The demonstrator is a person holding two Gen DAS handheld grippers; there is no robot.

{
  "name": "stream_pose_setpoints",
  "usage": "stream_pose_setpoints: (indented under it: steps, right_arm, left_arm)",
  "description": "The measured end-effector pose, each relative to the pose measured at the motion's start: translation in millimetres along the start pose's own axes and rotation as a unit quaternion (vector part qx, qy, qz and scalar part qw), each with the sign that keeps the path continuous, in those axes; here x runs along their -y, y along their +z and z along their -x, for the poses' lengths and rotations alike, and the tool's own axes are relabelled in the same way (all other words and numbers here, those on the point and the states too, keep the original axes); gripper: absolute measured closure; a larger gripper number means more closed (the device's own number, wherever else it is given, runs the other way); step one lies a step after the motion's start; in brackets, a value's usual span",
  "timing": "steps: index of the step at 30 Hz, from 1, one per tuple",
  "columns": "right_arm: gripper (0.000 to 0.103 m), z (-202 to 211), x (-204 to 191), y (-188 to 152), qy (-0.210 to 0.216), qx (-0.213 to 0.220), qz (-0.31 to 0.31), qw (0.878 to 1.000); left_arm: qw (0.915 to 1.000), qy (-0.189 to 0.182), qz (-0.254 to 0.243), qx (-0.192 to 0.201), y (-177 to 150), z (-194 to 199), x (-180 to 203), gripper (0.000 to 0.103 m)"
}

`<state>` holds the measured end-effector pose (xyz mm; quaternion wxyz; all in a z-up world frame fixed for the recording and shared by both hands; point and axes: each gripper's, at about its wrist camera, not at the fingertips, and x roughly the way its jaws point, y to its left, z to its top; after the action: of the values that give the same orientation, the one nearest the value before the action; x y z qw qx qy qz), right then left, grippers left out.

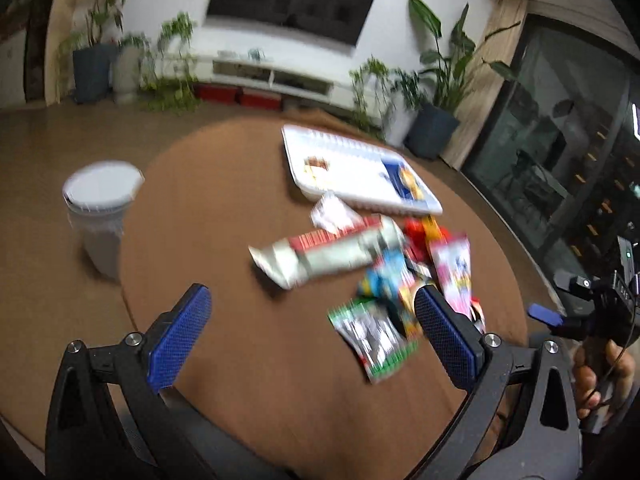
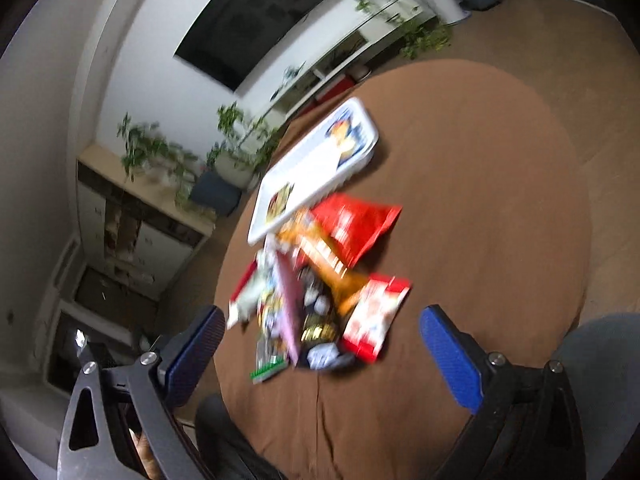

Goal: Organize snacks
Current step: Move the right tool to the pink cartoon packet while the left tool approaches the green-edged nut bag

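Observation:
A pile of snack packets point(image 1: 400, 272) lies on the round brown table point(image 1: 260, 360), in front of a white tray point(image 1: 360, 176) that holds two packets. A long silver and red packet point(image 1: 328, 256) and a green and grey packet point(image 1: 372, 336) lie at the pile's near side. My left gripper point(image 1: 312, 320) is open and empty above the table, short of the pile. In the right wrist view the pile point(image 2: 316, 292) includes a red bag point(image 2: 352, 224) and a red and white packet point(image 2: 372, 320), beside the tray point(image 2: 316, 164). My right gripper point(image 2: 320, 344) is open and empty just above the pile's near end.
A white lidded bin point(image 1: 102, 208) stands on the floor left of the table. The right hand-held gripper point(image 1: 592, 308) shows at the right edge of the left wrist view. Plants, a TV wall and a low cabinet stand beyond. Both views are blurred.

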<state>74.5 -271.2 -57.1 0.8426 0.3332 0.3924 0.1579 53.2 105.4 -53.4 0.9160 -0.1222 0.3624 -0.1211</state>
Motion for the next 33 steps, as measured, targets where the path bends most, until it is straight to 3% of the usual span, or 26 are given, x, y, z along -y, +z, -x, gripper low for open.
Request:
stream_pose_setpoints:
  steps: [5, 10, 16, 26, 30, 33]
  right_arm:
    - [0.010, -23, -28, -18, 0.010, -0.011, 0.031, 0.999]
    - [0.019, -31, -46, -27, -0.032, -0.005, 0.098, 0.995]
    - [0.033, -40, -66, -23, -0.082, -0.003, 0.179, 0.980]
    - [0.053, -88, -74, -16, -0.128, -0.044, 0.224, 0.965]
    - [0.065, -94, -70, -14, -0.126, -0.053, 0.221, 0.966]
    - [0.068, -99, -66, -12, -0.119, -0.067, 0.213, 0.967]
  left_arm:
    - [0.9991, -0.036, 0.003, -0.024, -16, -7, 11, 0.000]
    - [0.9975, -0.063, -0.017, -0.027, -16, -13, 19, 0.000]
    - [0.9970, -0.050, -0.016, -0.057, -19, -22, 25, 0.002]
    - [0.9958, -0.043, -0.023, -0.077, -19, -32, 34, 0.002]
    - [0.9954, -0.047, -0.017, -0.082, -19, -36, 30, 0.002]
    - [0.9949, -0.050, -0.015, -0.086, -20, -40, 29, 0.002]
